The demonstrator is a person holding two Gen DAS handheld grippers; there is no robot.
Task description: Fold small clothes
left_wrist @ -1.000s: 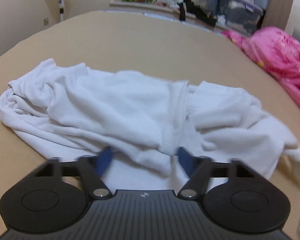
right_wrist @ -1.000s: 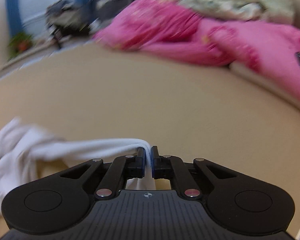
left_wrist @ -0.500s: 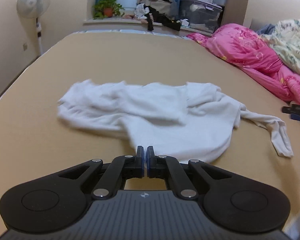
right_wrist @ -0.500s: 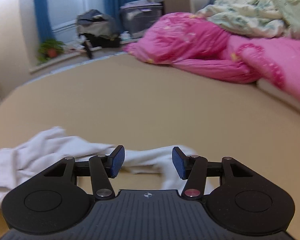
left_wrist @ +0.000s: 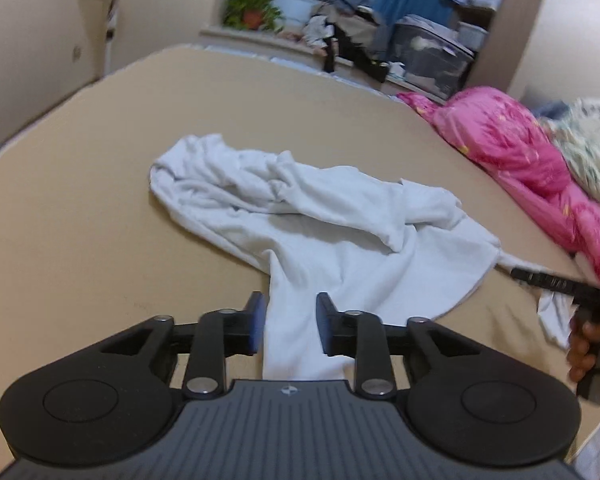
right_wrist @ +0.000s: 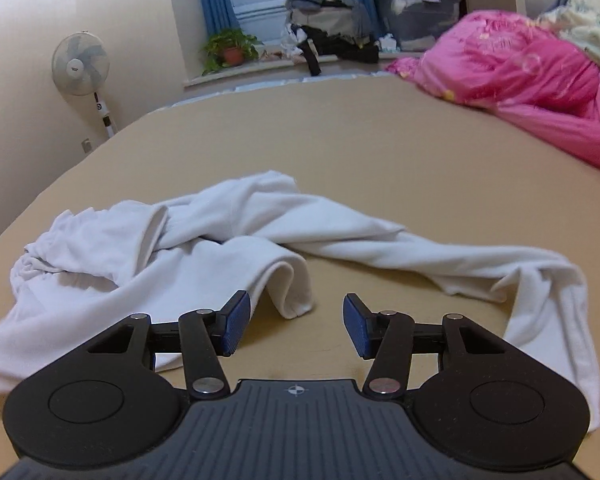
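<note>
A crumpled white garment (left_wrist: 340, 216) lies spread on the tan bed (left_wrist: 100, 200). One strip of it runs toward the camera and passes between the fingers of my left gripper (left_wrist: 288, 312), whose jaws are opening; the blue pads stand just off the cloth. In the right wrist view the same garment (right_wrist: 220, 224) lies ahead, with a long sleeve (right_wrist: 500, 268) trailing to the right. My right gripper (right_wrist: 296, 312) is open over bare bed, a rolled fold of cloth just beyond its tips. The right gripper (left_wrist: 540, 280) also shows at the left view's right edge, held in a hand (left_wrist: 584, 340).
A pink quilt (left_wrist: 520, 152) and a floral quilt (left_wrist: 592, 148) are heaped along the bed's right side. Past the bed's far edge are a windowsill with a potted plant (right_wrist: 230, 50), piled clothes (right_wrist: 328, 28) and storage bins (right_wrist: 416, 12). A standing fan (right_wrist: 82, 66) is at the left wall.
The left gripper backed away from the garment, shut on an edge and drew out a strip, and now its jaws stand apart. The right gripper let go of the sleeve, which now lies on the bed.
</note>
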